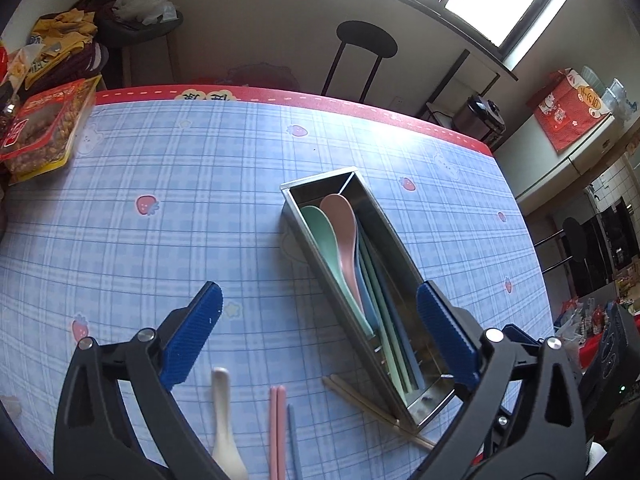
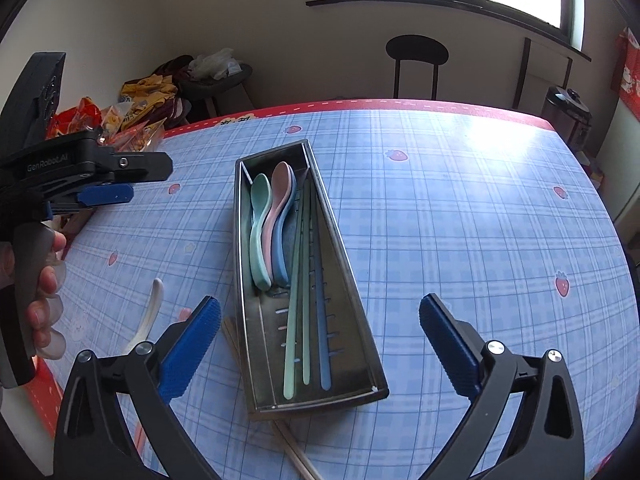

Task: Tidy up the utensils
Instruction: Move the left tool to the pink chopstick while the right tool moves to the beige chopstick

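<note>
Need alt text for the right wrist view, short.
Open right gripper above a metal utensil tray on a blue plaid tablecloth; the tray holds green, pink and blue spoons and chopsticks. A white spoon lies left of it, near the hand-held left gripper.

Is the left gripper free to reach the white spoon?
Probably yes: the left gripper is open and empty, and the white spoon lies bare on the table just below it, apart from the pink chopsticks.

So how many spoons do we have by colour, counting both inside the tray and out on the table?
Green spoon: 1, in the metal tray
Pink spoon: 1, in tray
Blue spoon: 1, in tray
White spoon: 1, on table
Total: 4
</note>
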A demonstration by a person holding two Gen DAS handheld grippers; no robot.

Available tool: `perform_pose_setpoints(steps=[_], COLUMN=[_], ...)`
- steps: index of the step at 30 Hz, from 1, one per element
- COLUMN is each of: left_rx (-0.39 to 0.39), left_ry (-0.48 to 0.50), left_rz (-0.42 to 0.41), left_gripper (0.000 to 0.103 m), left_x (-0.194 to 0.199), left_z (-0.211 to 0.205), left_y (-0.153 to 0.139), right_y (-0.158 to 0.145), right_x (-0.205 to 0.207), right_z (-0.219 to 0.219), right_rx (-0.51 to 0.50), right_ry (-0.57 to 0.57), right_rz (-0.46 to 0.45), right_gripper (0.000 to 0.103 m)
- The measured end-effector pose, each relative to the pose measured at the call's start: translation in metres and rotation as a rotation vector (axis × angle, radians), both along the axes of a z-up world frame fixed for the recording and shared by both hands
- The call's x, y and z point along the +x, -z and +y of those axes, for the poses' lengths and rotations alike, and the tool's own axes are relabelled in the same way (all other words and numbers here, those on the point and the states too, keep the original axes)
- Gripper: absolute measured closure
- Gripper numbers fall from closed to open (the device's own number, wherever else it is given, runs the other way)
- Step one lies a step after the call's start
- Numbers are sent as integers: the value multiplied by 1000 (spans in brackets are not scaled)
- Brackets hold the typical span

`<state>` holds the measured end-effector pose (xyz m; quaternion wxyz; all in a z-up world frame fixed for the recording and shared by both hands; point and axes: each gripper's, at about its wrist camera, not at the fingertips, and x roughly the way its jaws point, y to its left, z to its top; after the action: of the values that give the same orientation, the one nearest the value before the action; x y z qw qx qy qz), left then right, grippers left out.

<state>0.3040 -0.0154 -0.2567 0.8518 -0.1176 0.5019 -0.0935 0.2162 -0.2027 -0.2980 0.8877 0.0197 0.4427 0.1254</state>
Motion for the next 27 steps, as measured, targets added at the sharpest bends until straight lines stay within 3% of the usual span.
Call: perform_pose_setpoints(steps=[6,13,21,27], left_rx=[58,145,148,162], left_ry=[-15,-8,-71,-46], left_rz=[-9,10,50,43], left_gripper=[6,6,6,6], left_x=[-41,-101,-158,-182], left_z=[25,50,78,67], left_y=[4,33,67,76], right_y=[8,36,57,67], right_x=[-30,-58,-80,-85], right_z=[-4,-6,3,22], right_rx=[0,-34,-1,-14], right_ry=[-20,-32,-91,-169], right_rz=[-4,57,132,173], right_gripper=[6,6,6,47])
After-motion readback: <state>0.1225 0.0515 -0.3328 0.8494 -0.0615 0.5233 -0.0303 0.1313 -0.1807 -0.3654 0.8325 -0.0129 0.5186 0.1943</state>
